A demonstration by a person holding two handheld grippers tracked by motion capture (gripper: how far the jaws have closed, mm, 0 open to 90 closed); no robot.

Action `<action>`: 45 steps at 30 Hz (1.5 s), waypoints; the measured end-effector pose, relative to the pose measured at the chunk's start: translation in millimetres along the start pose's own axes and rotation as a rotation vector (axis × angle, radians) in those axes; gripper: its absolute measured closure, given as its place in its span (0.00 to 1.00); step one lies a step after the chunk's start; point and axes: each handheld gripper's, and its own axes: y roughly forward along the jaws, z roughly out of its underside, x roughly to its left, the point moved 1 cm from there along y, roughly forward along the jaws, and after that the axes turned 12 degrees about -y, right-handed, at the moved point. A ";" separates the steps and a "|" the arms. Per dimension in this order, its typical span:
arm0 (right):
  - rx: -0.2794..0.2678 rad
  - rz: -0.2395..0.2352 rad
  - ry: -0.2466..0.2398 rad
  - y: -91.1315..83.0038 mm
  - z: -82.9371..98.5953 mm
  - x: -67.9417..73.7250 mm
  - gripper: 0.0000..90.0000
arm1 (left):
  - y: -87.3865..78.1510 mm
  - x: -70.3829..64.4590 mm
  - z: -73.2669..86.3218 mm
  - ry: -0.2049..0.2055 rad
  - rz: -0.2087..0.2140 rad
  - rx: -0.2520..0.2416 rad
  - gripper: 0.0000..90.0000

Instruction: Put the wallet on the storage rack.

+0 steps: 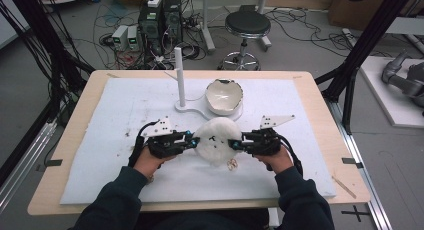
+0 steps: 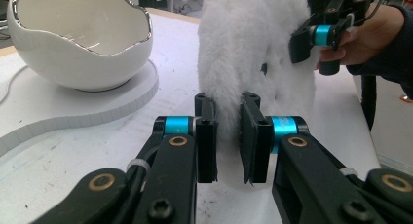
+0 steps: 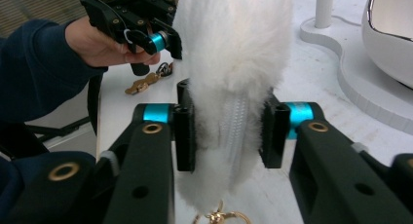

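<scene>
Above the table [image 1: 100, 180], left tongs [image 1: 191, 138] and right tongs [image 1: 234, 144] clamped on opposite edges of white furry pouch [image 1: 216, 140].

Behind the fluffy pouch [image 1: 216, 141], just beyond it, the bowl [image 1: 224, 96] on its stand base [image 1: 189, 109] & upright post [image 1: 179, 75] block the way fwd. Left gripper [image 1: 190, 138] & right gripper [image 1: 235, 143] flank the pouch. Mat [image 1: 100, 155] bare left, right & near edge.

Black tools [image 1: 189, 140], cyan collars, navy sleeves [image 1: 122, 190]
</scene>
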 end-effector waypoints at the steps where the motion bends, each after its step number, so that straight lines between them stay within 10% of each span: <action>1: 0.000 0.000 0.000 0.0 0.0 0.0 0.73 | 0.0 0.0 0.0 0.000 0.000 0.000 0.87; 6: -0.002 0.017 -0.028 -1.5 -1.8 1.1 0.81 | 2.4 -1.0 1.5 0.005 0.003 0.025 0.86; 15: 0.066 0.167 -0.214 -8.0 -29.4 12.1 0.84 | -10.2 15.4 -2.9 -0.091 -0.162 -0.023 0.50; 24: 0.087 0.251 -0.236 -10.9 -57.2 -7.2 0.84 | -75.3 53.3 -13.1 -0.177 -0.309 -0.205 0.29; 30: 0.067 0.350 -0.243 -21.9 -77.6 -29.0 0.84 | -103.1 74.9 -6.7 -0.236 -0.393 -0.242 0.29; 45: 0.182 0.433 -0.378 -13.7 -142.4 -74.8 0.83 | -106.2 84.5 -0.3 -0.280 -0.399 -0.239 0.29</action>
